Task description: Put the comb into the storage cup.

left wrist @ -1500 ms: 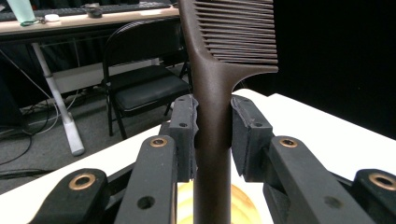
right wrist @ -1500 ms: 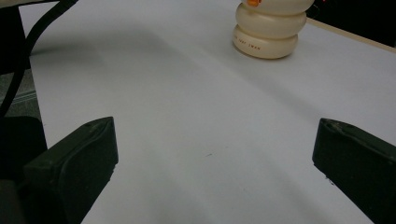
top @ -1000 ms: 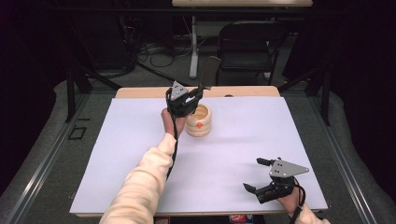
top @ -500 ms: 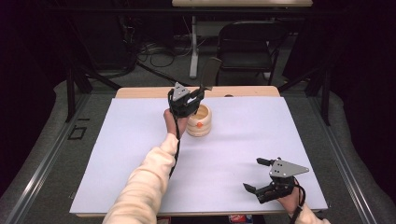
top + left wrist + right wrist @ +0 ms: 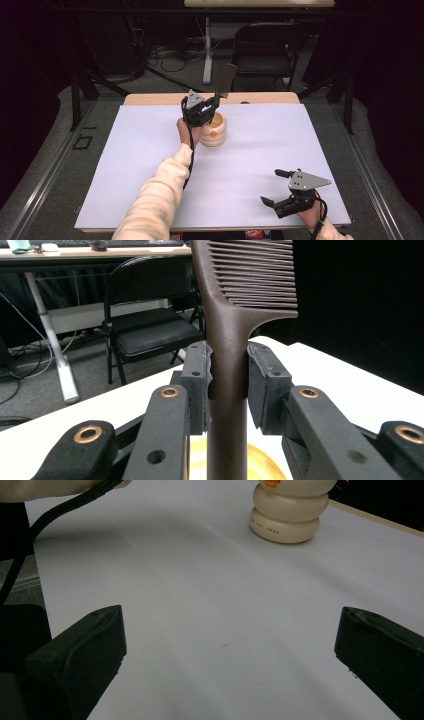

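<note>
A white table [image 5: 150,165] with a wooden far edge stood in a dark room; beyond the left tongs were a folding chair [image 5: 262,47], a desk leg [image 5: 207,50] and loose cables on the grey floor. The left tongs [image 5: 216,101] pinched the handle of a brown comb [image 5: 227,390], holding it upright just above a cream ringed cup [image 5: 214,131]. In the left gripper view both pads pressed the handle; the comb's teeth were cut off at the top, and of the cup a yellow arc showed beneath the jaws. The right tongs [image 5: 274,187] rested spread wide with nothing between them, near the table's near edge, well apart from the cup. In the right gripper view the cup's [image 5: 286,517] top was cut off, and its small print and orange mark were too small to read.
</note>
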{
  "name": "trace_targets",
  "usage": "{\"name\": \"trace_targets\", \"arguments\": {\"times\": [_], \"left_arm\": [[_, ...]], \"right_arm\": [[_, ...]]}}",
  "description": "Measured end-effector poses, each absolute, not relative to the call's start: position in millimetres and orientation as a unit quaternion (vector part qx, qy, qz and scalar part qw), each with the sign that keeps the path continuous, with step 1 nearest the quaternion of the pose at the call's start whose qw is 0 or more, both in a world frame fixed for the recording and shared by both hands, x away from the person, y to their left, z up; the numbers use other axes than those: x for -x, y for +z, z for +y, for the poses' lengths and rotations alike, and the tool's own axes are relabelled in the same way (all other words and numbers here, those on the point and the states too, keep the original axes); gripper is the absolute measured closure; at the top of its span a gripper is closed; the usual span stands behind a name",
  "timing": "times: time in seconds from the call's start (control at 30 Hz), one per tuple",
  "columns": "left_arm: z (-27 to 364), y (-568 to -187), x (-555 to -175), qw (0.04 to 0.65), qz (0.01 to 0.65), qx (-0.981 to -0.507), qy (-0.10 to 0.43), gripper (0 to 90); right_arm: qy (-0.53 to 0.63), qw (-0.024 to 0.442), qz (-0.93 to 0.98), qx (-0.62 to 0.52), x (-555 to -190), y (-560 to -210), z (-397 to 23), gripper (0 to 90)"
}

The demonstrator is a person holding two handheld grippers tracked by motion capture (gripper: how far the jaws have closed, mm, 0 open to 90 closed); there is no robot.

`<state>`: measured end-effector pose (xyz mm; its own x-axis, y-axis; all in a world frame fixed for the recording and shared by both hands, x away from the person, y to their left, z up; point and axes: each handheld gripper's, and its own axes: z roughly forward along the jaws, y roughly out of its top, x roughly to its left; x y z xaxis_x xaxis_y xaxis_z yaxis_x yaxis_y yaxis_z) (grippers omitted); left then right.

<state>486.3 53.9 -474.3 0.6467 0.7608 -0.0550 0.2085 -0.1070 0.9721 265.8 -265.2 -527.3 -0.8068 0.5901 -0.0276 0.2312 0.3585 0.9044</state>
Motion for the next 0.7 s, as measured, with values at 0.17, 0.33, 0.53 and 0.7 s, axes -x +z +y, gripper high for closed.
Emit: {"name": "trace_targets", "arguments": {"times": [0.17,0.33,0.53,0.7], "left_arm": [[53,-478,-488,0.572,0.343,-0.706,0.237,72.2],[53,-482,-488,0.57,0.347,-0.707,0.235,72.2],[53,-485,-489,0.569,0.349,-0.708,0.233,72.2],[53,-488,-489,0.564,0.349,-0.71,0.235,72.2]], "right_arm": [[0.506,0.177,0.805,-0.256,-266,-527,-265,0.0],[0.506,0.177,0.804,-0.255,-266,-527,-265,0.0],[0.506,0.177,0.804,-0.255,-266,-527,-266,0.0],[0.506,0.178,0.805,-0.255,-266,-527,-266,0.0]]}}
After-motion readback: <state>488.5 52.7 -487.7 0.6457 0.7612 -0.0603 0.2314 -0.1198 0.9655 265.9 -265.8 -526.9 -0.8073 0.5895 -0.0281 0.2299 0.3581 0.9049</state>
